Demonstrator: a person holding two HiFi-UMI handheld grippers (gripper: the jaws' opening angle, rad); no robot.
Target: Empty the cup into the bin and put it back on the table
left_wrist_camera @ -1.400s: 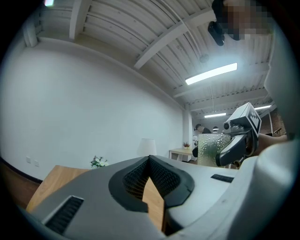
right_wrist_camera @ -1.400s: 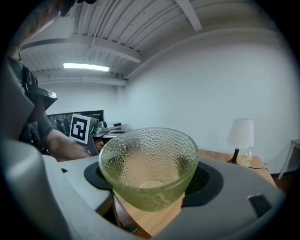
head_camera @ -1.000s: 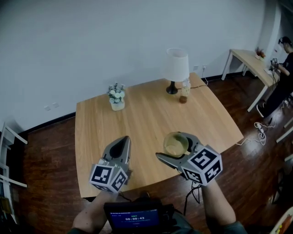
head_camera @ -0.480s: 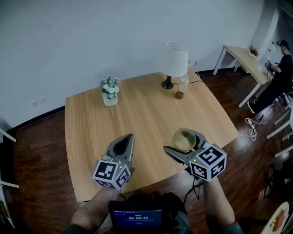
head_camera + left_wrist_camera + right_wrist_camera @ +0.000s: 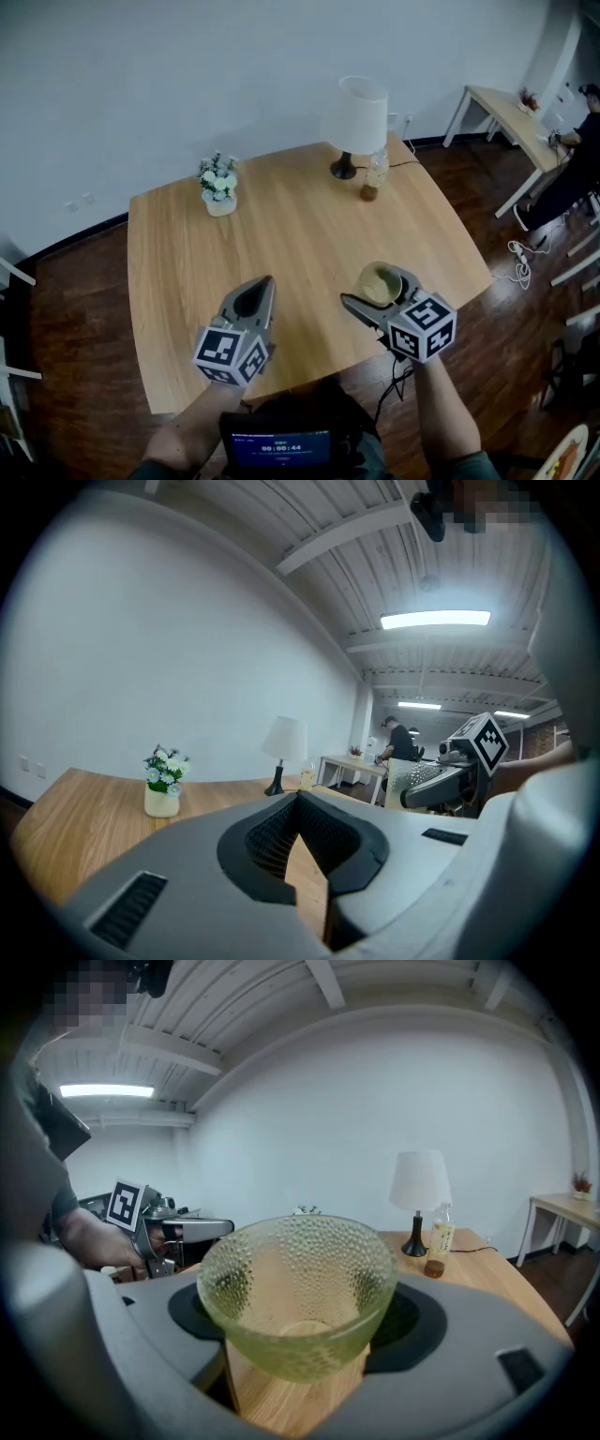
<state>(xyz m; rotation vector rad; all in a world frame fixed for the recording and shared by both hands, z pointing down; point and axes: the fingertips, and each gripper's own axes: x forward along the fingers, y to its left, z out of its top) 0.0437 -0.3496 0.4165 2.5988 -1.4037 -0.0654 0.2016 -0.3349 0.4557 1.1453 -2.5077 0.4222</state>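
Your right gripper (image 5: pixel 374 288) clamps the cup (image 5: pixel 381 284) upright, seemingly emptied, over the table (image 5: pixel 281 220) near its front edge, ready for setting down (your left gripper (image 5: pixel 262 284), jaws together, carries nothing).

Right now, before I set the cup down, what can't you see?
Bin: in no view, beyond every frame's edge.
Cup underside: the right claw hides it in the head and right gripper views, so whether it touches the table is unclear.
Bottle label: too small in the head view.
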